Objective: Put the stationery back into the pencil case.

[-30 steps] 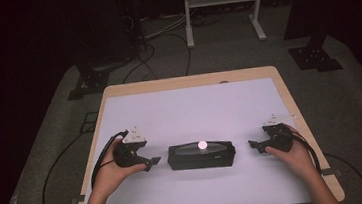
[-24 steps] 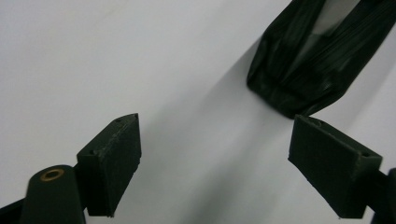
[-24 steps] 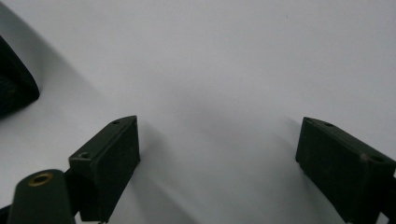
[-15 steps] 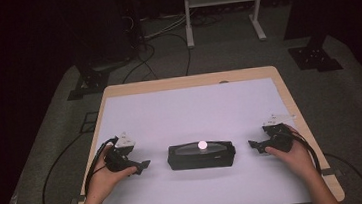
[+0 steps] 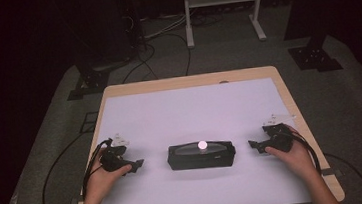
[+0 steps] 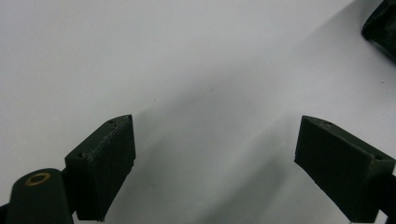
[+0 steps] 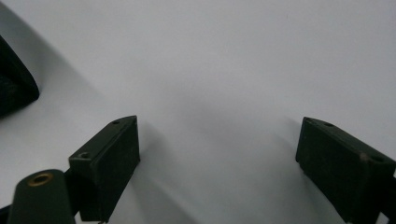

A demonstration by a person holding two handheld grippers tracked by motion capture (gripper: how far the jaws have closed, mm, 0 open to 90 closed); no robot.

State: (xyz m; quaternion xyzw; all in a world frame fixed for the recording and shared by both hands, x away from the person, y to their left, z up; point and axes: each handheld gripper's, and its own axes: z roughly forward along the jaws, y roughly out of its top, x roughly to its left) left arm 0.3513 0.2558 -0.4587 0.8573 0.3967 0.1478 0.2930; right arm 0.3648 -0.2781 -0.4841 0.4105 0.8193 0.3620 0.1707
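A black oblong case lies in the middle of the white table top, with a small white ball resting on its lid. My left gripper sits to the case's left, held in a hand, pointing toward it with a gap between. Its jaws have just been opening and stand open with bare table between them; a corner of the case shows at the upper right. My right gripper rests to the case's right, open over bare table, the case at its left.
The table has a wooden rim. Behind it on the dark floor stand a metal rack, loose cables and two black stand bases. A cable trails from each gripper off the table's sides.
My left hand has drawn its gripper leftward and toward the near edge, away from the case. The right hand, the case and the ball have stayed put.
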